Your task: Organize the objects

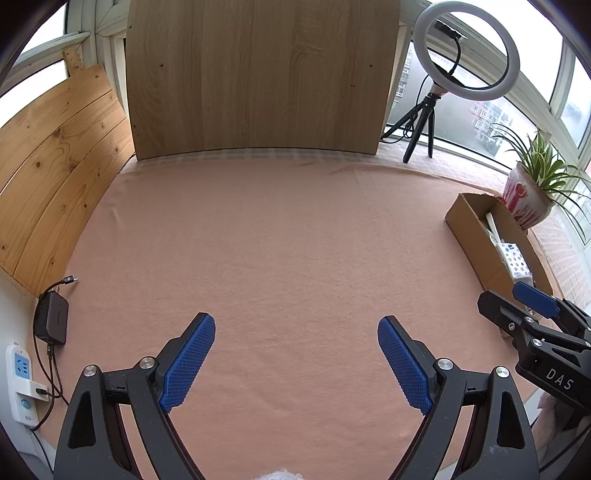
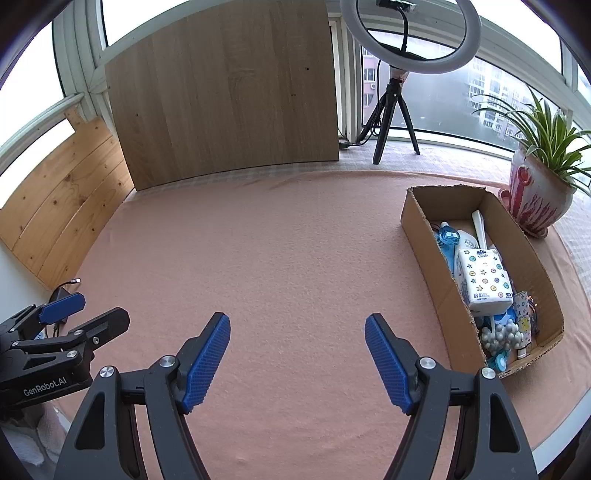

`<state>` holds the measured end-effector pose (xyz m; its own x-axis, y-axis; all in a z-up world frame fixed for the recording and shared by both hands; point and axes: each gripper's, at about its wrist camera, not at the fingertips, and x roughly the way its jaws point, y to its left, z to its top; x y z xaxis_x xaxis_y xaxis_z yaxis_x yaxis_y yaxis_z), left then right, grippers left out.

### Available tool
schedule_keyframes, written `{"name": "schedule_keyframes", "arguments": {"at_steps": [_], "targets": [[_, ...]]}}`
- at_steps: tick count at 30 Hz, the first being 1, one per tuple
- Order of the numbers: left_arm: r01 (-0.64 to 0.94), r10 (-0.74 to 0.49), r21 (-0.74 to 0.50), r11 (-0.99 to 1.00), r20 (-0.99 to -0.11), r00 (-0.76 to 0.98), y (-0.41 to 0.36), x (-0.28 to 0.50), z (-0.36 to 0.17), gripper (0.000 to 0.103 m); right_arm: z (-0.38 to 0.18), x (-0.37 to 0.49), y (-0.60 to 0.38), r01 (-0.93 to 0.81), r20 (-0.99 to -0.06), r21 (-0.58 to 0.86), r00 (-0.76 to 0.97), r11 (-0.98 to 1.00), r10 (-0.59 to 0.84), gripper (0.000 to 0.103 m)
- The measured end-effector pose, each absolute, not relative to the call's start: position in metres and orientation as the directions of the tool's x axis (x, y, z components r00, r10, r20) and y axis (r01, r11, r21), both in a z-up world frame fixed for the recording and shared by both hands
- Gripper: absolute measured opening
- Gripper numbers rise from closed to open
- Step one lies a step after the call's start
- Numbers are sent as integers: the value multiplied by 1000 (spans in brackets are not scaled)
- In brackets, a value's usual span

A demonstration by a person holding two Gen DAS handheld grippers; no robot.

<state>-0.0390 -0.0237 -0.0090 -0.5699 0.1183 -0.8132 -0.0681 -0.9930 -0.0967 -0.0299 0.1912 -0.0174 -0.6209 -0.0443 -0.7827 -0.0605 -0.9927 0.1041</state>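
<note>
- At the far left edge of the bench (image 1: 280, 240), which is covered by a pink cloth, lie one white power strip (image 1: 20, 380) and one black charger (image 1: 51, 317) with a loose cable end beside it.
- Two wooden boards stand at the back: a knotty pine board (image 1: 55, 166) on the left and a larger pale board (image 1: 258, 74) in the middle.
- Two hand-held grippers are in view. The left hand-held gripper (image 1: 295, 363) is spread wide, nothing between its blue pads (image 1: 186, 365), only bare cloth under it.
- The right hand-held gripper (image 2: 297, 360) is also spread, a little less wide, and holds nothing; in the right wrist view the left one shows at the lower left edge, well apart from it.
- One ring light (image 2: 410, 33) on a black tripod stands behind the bench by the window.
- One cardboard box (image 2: 424, 236) lies on the cloth to the right of the right hand-held gripper, just beyond its right finger and apart from it.
- Inside the box: a white tissue pack (image 2: 484, 280) with coloured stars on top, a white bottle (image 2: 467, 238), a blue bottle (image 2: 447, 236), a white stick-shaped thing (image 2: 479, 225), a small patterned tube (image 2: 522, 306), a cluster of grey beads (image 2: 502, 334) and further small blue items I cannot identify.
- One potted plant (image 2: 535, 192) in a red-and-white pot stands just beyond the box's far right corner.
</note>
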Motion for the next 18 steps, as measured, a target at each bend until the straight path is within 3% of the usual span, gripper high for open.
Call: {"name": "schedule_keyframes", "arguments": {"at_steps": [18], "targets": [[-71,124,-101,-992,-816,-565,-24,-41,-9,92,-19,-28,195,-63,-786,107,-617,-992,-45,72]]}}
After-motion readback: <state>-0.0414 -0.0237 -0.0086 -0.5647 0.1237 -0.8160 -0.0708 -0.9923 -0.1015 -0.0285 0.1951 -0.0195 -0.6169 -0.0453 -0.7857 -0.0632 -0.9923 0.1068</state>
